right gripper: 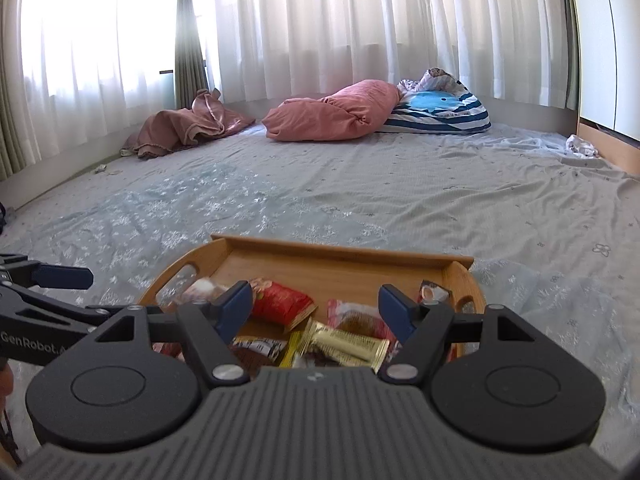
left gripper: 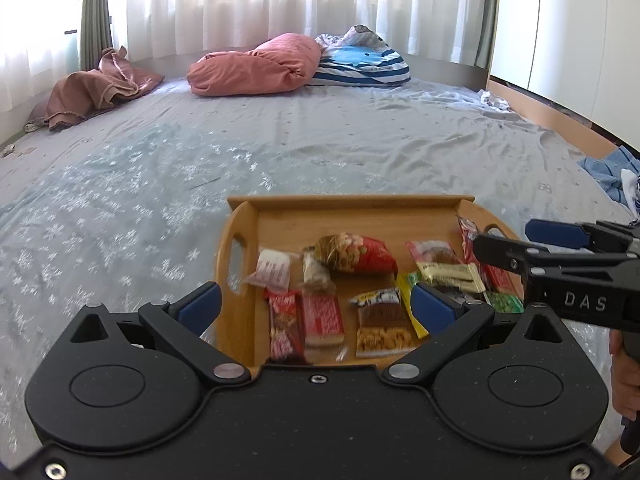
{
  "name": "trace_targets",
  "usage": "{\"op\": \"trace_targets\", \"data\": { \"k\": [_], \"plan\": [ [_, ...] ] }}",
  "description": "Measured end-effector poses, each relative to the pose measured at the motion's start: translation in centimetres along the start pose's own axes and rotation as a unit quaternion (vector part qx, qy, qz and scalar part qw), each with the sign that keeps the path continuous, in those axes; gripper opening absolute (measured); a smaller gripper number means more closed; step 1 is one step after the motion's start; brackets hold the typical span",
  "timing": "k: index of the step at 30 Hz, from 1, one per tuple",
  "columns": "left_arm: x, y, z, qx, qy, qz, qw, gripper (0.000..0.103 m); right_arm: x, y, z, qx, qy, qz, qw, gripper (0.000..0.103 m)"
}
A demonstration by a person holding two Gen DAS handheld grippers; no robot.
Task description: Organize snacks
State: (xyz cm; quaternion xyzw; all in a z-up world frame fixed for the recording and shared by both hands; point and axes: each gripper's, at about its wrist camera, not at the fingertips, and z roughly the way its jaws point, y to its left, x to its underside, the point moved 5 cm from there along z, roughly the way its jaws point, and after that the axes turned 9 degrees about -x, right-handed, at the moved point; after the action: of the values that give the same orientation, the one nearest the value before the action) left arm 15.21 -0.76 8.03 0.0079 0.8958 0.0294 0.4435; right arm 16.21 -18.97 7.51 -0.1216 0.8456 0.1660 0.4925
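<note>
Hovering over the near edge of the wooden tray [left gripper: 244, 320], the left hand-held gripper [left gripper: 316, 304] has its blue-padded fingers spread wide with nothing between them; below the gap lie several wrapped snacks. The tray sits on the bed [left gripper: 280, 148], on a pale sheet with a snowflake pattern. Inside it are a red peanut bag [left gripper: 356, 254], a white packet [left gripper: 274, 270] near the left handle slot, two red-and-white bars [left gripper: 306, 320] side by side, a brown cracker packet [left gripper: 382, 328] and a gold wrapped bar [left gripper: 448, 272].

The right hand-held gripper [right gripper: 316, 308] is likewise released, fingers well apart and gripping nothing, poised above the tray's near right part. Through its gap its own camera shows the gold bar [right gripper: 348, 344] and the red bag [right gripper: 282, 304]. From the left wrist view, this gripper [left gripper: 500, 240] reaches in from the right over the tray's right side; whether it touches any packet cannot be told.

A pink pillow [left gripper: 256, 66] and a blue striped pillow [left gripper: 364, 62] lie at the far end of the bed.
</note>
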Motion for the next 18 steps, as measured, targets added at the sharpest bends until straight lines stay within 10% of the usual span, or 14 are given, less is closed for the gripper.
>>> {"op": "trace_targets", "data": {
  "k": [18],
  "plan": [
    [7.5,1.3,-2.7,-0.015,0.032,-0.04,0.9986,0.101,6.5,3.2,-4.4,0.011,0.007,-0.024,1.0,0.087]
  ]
}}
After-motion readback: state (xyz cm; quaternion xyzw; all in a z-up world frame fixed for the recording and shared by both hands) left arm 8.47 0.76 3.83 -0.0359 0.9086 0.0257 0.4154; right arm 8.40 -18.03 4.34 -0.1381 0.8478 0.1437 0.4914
